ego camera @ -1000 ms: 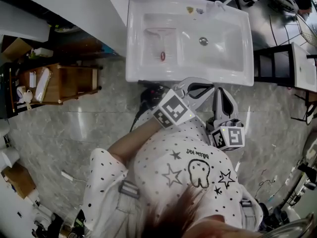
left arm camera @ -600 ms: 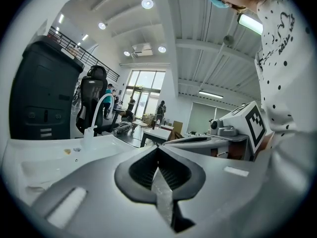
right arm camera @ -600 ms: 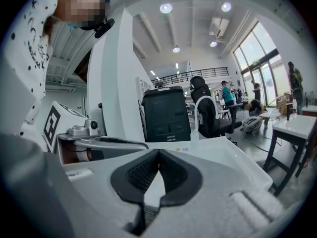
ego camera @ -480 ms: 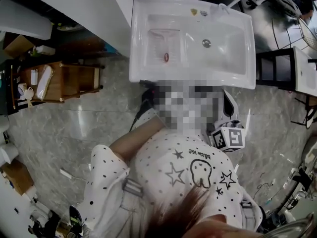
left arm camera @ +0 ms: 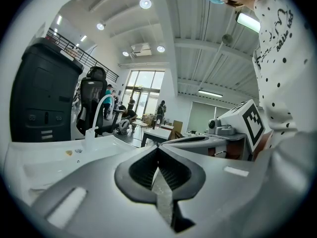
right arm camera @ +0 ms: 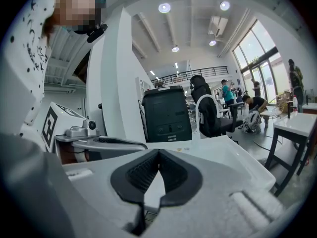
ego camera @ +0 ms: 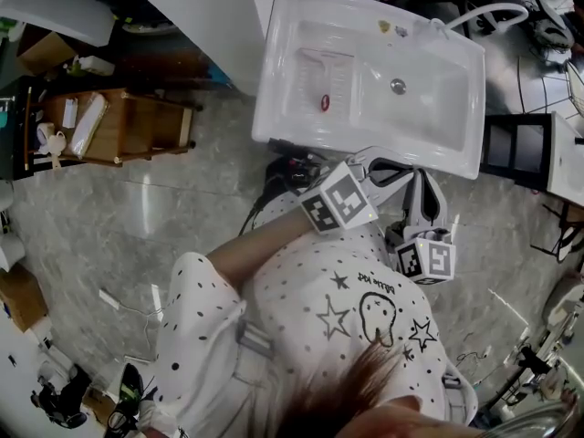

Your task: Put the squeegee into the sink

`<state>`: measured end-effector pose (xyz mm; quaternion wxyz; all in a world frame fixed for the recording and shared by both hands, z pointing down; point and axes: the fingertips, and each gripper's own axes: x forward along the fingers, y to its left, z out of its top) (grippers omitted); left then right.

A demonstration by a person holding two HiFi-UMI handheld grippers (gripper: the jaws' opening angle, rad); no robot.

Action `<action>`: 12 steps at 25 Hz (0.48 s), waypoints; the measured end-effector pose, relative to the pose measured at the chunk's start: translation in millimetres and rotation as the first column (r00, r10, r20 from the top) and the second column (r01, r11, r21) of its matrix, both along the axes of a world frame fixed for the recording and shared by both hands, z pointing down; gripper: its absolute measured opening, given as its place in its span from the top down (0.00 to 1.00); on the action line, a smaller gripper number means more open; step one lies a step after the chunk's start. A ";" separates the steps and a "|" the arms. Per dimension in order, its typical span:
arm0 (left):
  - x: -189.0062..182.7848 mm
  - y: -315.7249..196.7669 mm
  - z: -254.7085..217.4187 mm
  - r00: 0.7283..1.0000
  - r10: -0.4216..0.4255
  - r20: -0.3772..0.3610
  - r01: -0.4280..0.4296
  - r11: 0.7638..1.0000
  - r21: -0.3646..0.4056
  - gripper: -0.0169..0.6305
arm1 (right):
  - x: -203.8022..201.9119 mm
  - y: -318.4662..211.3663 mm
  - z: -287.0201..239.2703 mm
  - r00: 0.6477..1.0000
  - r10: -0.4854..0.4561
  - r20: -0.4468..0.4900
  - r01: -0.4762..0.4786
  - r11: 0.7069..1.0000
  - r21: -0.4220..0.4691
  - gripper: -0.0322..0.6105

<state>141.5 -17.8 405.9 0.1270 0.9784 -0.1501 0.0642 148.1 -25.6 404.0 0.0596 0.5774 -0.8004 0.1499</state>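
Squeegee (ego camera: 326, 78): I find it lying flat inside the sink (ego camera: 456, 144), in the left part of the basin, at the upper middle of the head view. Its wide, pale blade end points toward the top of the frame. The narrow stem runs down to a small red end near the basin's front wall. It is small in frame and I cannot make out finer detail. It lies well apart from the drain (ego camera: 398, 86) to its right and from the faucet (ego camera: 482, 11) at the upper right rim. Neither gripper touches it, so I judge the placement done.

Handling, in my judgement: this is a light item with a stiff plastic head and stem and a soft, flexible blade edge. On the glazed white basin it would likely slide easily, more so if wet. It is not fragile, though the blade lip could deform under a pinch. If I had to take it up, I would grip across the stem just below the head, where it looks narrow and rigid, and never on the blade.

Left gripper (left arm camera: 157, 151): the jaws are closed tip to tip with nothing between them. In the head view it sits below the sink's front rim, close to the person's chest.

Right gripper (right arm camera: 158, 155): the jaws are likewise closed and empty. It sits just beside the left one, toward the right of the frame.
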 end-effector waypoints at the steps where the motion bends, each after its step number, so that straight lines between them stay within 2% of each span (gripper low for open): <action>1: 0.1 -0.4 0.0 1.000 -0.002 -0.001 0.002 1.000 -0.001 0.98 | 0.5 -0.2 0.1 1.000 -0.001 0.000 0.001 1.000 0.000 0.96; 12: 0.9 -1.3 -0.2 1.000 -0.008 -0.001 0.008 1.000 0.007 0.98 | 5.9 -0.5 4.0 1.000 0.008 -0.006 -0.008 1.000 0.000 0.96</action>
